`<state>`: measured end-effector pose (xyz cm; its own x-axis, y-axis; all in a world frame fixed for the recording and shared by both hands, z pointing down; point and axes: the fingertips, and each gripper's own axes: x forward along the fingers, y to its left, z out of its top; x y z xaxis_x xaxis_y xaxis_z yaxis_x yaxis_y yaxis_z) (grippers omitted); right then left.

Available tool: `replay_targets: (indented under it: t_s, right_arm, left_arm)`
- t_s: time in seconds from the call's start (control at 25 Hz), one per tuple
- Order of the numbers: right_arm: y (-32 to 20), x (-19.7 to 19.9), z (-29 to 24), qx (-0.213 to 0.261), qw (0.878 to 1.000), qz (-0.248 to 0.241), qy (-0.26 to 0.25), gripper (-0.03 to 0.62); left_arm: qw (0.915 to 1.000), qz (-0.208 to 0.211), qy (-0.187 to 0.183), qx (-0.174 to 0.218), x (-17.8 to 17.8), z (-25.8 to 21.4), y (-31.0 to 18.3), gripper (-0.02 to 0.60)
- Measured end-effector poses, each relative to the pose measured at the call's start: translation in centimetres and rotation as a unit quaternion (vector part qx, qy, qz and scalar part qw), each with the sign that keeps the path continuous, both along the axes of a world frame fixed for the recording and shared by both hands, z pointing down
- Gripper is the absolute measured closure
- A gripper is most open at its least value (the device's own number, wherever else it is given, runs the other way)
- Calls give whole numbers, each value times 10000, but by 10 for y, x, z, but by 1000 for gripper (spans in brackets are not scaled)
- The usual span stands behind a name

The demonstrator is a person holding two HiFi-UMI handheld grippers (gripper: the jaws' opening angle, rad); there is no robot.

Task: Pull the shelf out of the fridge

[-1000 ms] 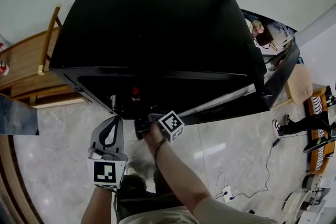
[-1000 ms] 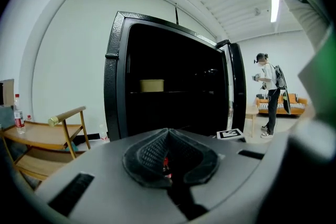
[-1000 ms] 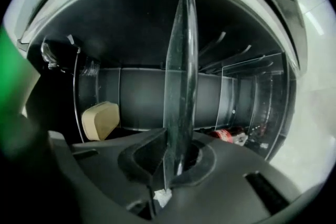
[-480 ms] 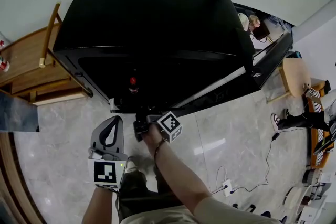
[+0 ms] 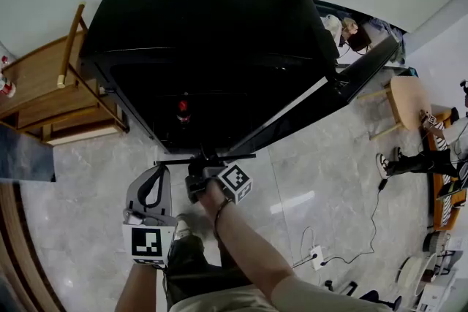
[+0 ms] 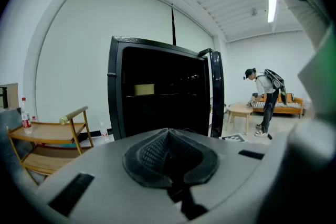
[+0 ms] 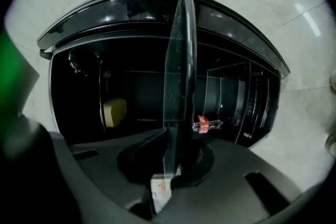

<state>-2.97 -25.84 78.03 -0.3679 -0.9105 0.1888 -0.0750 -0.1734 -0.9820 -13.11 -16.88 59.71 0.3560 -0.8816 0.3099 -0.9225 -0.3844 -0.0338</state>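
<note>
Gripping glass shelf (image 7: 178, 76) edge-on in right gripper (image 7: 169, 164) jaws, before open black fridge (image 5: 205, 25), left gripper (image 6: 170, 157) jaws clenched empty.

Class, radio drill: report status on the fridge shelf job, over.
Right gripper shut on glass shelf; left gripper shut, empty. Shelf partly out of the fridge. Door open, nothing seen blocking.

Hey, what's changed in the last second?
The right gripper, clamped on the shelf, drew back toward the person, sliding the shelf farther out of the fridge. Nothing was grabbed or released. The left gripper stays shut and empty, and the door stays open.
</note>
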Motion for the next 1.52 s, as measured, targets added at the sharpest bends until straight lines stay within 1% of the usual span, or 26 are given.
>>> replay_targets:
  t_s: [0.16,0.36,0.6,0.92,1.0,1.12,1.2,1.36,1.52]
  right_arm:
    - [12,2,-8,183,9998,-35,-55,589]
    - [21,2,-13,253,9996,-75,-134,592]
    - [36,5,-17,480,9987,-169,17,592]
    - [65,15,-19,629,9966,-466,264,592]
    - [70,18,-23,643,9965,-493,201,592]
    - [77,21,-40,699,9959,-557,115,592]
    - [84,23,-57,763,9950,-643,103,592]
    - [96,29,-96,1004,9913,-837,142,592]
    - [108,33,-138,1069,9895,-969,52,592]
  left_arm:
    - [10000,-14,6,-21,1,-2,9,577]
    - [10000,-4,-20,-64,2,-2,19,577]
    - [9999,17,-109,-126,1,3,29,577]
    - [9995,54,-232,-204,2,4,45,577]
    - [9994,74,-274,-198,3,1,46,575]
    - [9992,63,-381,-142,4,-7,49,575]
    - [9986,-43,-529,-80,-1,-17,52,575]
    - [9977,-347,-587,-31,-23,-43,59,577]
    - [9965,-475,-687,-51,-43,-63,68,577]
